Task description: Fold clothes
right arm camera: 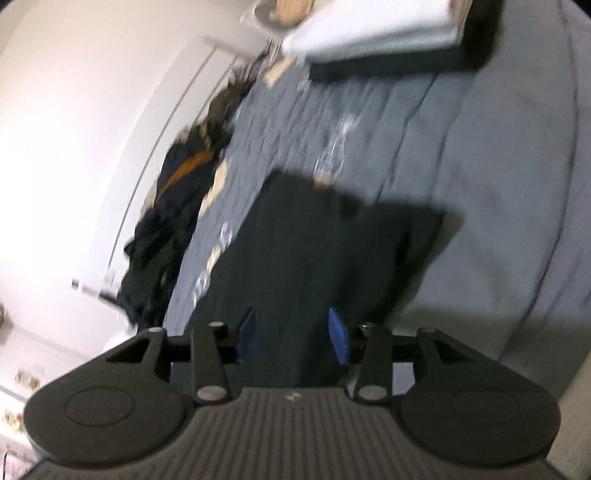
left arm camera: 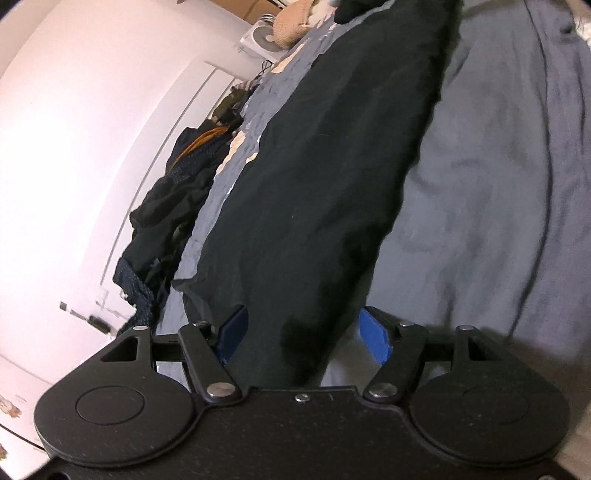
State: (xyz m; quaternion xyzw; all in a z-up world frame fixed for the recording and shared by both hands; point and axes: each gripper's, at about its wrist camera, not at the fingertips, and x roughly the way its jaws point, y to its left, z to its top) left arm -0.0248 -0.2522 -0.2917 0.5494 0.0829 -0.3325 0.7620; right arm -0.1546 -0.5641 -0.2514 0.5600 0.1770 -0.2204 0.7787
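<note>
A black garment runs in a long band from my left gripper up across the bed, raised off the cover near me. It passes between the blue fingers and hides their tips; the left gripper is shut on it. In the right wrist view, which is blurred, the black garment lies as a broad folded shape on the bed. One end rises between the blue fingers of my right gripper, which is shut on it with its tips covered.
A grey-blue bedcover spreads to the right. A heap of dark clothes lies along the white wall on the left. A beige soft toy sits at the bed's far end. A white flat item on a black one rests farther up the bed.
</note>
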